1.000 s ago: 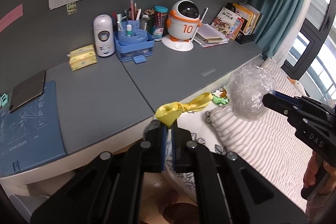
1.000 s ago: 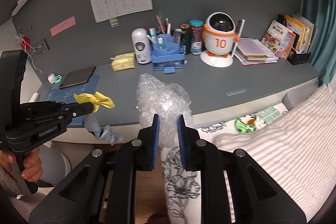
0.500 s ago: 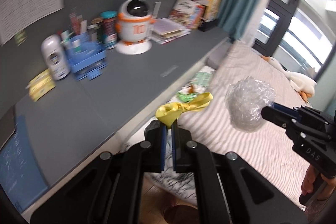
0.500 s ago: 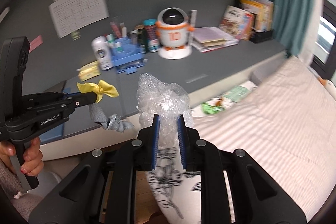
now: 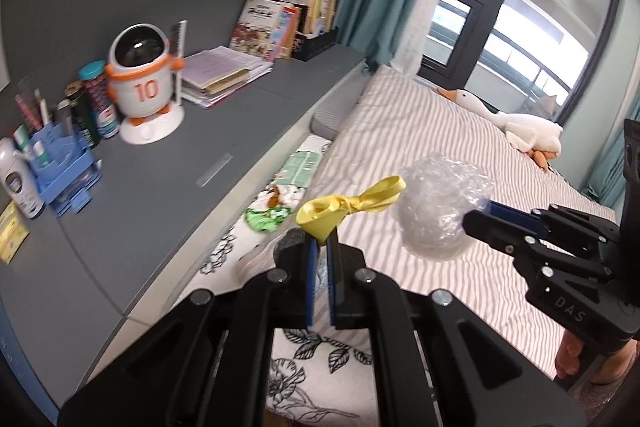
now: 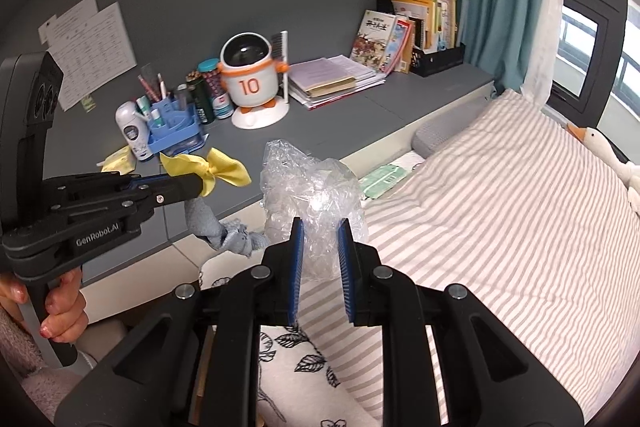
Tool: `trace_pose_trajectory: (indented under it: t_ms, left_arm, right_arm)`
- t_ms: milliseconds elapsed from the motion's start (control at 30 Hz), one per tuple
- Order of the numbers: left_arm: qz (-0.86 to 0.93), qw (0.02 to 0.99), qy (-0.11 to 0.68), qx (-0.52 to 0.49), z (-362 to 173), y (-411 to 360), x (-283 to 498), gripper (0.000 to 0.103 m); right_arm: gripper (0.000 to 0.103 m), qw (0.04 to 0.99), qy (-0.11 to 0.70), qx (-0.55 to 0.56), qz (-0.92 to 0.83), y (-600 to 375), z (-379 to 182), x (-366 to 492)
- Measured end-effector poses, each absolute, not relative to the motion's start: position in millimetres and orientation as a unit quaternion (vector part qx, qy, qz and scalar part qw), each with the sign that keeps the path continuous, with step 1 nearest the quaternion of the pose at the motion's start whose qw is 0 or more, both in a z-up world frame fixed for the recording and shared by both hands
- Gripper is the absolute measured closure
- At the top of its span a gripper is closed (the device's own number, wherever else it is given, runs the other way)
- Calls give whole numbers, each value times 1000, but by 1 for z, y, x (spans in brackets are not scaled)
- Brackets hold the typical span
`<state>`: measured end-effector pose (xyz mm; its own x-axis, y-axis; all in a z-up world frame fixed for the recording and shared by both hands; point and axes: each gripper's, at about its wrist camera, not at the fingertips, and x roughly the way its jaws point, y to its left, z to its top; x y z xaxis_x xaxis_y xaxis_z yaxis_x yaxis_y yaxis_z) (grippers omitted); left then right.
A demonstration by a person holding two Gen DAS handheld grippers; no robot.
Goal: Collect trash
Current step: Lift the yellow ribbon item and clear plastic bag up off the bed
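Both views now swung from desk toward bed (image 5: 460, 155); left fingers (image 5: 310, 267) pinching yellow ribbon (image 5: 348, 205), tail rightward; right fingers (image 6: 297, 259) clamping bubble wrap (image 6: 312, 195).

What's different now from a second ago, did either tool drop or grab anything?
Nothing dropped or grabbed. Both tools swung rightward, away from the desk toward the striped bed. The left tool still pinches the yellow ribbon; the right tool still grips the crumpled clear plastic.
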<state>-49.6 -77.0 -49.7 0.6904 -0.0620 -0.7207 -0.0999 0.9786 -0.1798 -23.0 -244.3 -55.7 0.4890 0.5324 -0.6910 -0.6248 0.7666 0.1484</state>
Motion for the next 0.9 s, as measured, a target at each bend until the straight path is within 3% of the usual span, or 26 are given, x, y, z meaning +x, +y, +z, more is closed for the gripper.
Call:
trace_pose_trajectory:
  t_ms: [900]
  left_arm:
    - [0, 929, 366, -61, -35, -99, 2, 95]
  right_arm:
    - [87, 868, 341, -54, 357, -254, -47, 25]
